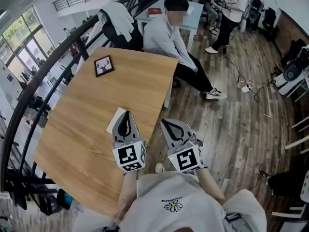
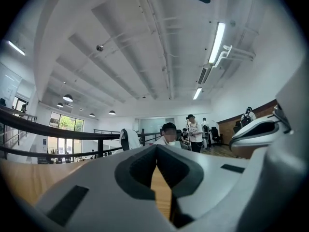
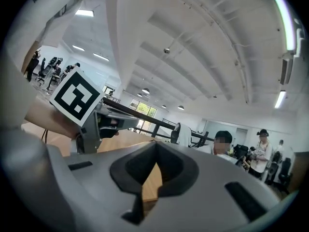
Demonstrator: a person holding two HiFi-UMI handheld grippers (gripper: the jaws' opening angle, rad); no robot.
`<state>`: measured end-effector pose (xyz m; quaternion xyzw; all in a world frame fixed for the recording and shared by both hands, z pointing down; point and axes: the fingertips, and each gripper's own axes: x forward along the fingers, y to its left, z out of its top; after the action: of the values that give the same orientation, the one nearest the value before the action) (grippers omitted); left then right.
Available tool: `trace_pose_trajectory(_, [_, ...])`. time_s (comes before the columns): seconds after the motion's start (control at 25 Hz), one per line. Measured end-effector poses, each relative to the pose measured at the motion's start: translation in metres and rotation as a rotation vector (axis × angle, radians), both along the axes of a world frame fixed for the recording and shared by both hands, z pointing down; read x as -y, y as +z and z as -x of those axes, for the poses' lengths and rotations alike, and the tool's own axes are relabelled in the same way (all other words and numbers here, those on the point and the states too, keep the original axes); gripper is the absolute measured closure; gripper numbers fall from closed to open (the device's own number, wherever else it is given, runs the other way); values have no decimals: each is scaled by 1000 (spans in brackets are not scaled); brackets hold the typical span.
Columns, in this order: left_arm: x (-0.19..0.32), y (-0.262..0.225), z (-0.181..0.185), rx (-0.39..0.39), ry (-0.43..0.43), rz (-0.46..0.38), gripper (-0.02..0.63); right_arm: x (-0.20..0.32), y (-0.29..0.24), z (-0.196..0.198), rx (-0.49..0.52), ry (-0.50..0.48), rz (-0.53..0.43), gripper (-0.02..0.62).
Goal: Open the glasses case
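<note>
Left hand-held gripper [image 1: 127, 114] and right hand-held gripper [image 1: 164, 123]: both clenched, nothing between the jaws. One bench [image 1: 91, 139] carries one framed picture [image 1: 104, 65] and one white object [image 1: 113, 121].

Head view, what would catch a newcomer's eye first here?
Low in the picture, the left gripper and right gripper sit side by side, both shut and empty. The left is over the wooden table and the right is just past its edge. A pale object, possibly the glasses case, peeks out beside the left one. Farther off, a small black-framed picture lies on the table, and a seated person is at its far end.
</note>
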<state>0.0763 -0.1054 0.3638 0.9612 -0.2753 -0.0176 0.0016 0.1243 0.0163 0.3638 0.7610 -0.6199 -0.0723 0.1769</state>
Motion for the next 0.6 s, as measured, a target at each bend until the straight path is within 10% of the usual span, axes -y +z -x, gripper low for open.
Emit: trace_pose_trajectory(0.6, [66,-2,26,-10,-248,24,588,103,-4,-15,-14,-252,-7,589])
